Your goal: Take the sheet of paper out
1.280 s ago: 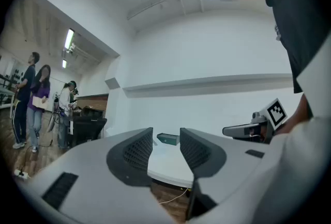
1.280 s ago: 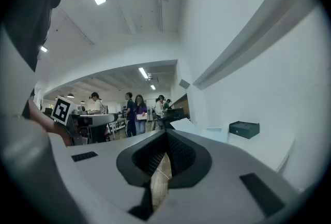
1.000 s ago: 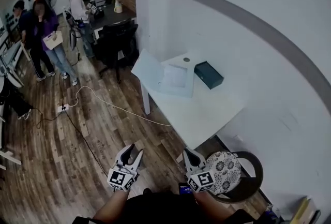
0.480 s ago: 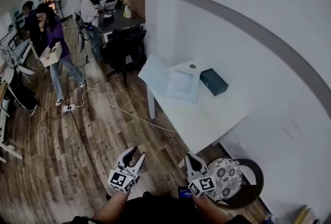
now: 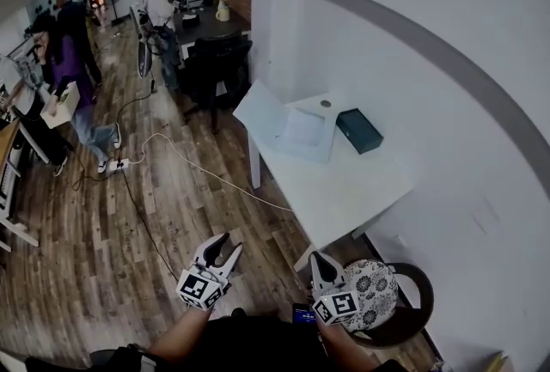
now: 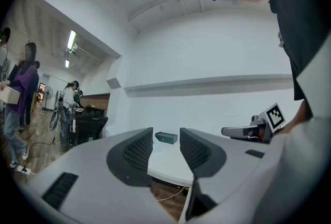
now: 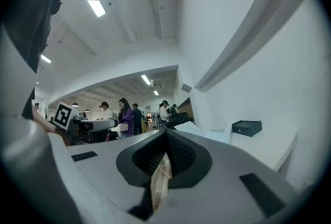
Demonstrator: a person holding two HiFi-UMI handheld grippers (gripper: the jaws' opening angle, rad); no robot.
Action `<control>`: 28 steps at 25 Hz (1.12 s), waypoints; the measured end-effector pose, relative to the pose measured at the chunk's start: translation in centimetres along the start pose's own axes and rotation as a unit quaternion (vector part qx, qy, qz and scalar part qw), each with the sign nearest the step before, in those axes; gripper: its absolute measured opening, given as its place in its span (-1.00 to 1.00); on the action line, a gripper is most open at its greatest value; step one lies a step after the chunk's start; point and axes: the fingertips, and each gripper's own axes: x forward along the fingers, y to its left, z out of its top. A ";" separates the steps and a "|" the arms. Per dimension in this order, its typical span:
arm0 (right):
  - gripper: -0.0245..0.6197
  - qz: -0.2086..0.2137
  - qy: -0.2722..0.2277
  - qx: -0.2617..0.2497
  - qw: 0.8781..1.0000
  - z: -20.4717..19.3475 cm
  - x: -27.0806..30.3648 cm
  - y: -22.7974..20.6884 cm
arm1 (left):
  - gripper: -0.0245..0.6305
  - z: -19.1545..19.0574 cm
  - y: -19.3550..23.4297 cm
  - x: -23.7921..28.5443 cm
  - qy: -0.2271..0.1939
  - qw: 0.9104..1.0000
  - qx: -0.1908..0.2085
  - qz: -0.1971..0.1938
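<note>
Sheet flat on bench, axis unclear. L hand-held gripper level, jaws apart, empty; R hand-held gripper level, jaws together.

No legible text, labels or numbers

Person in purple, carrying a white box, has walked from the upper left of the head view down to its left edge. The white table and the open folder on it now sit slightly further right.
</note>
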 end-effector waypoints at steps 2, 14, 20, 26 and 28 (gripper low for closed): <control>-0.89 -0.002 0.001 0.004 1.000 -0.4 -0.7 -0.6 | -0.48 -0.3 -0.6 0.1 0.003 1.000 -0.003 0.001; -0.89 0.003 0.005 0.022 1.000 -1.7 -2.6 -3.3 | -0.48 -1.4 -2.9 1.7 0.011 1.000 -0.004 0.006; -0.89 0.005 0.015 0.027 1.000 -2.6 -0.5 -4.2 | -0.48 -2.3 -1.2 3.3 0.014 1.000 -0.006 0.009; -0.89 0.002 0.027 0.020 0.999 -3.2 3.9 -6.4 | -0.48 -3.2 2.6 6.7 0.010 1.000 -0.017 0.015; -0.89 0.002 0.029 0.018 0.999 -2.9 6.0 -7.1 | -0.48 -3.6 4.3 8.2 0.011 1.000 -0.020 0.012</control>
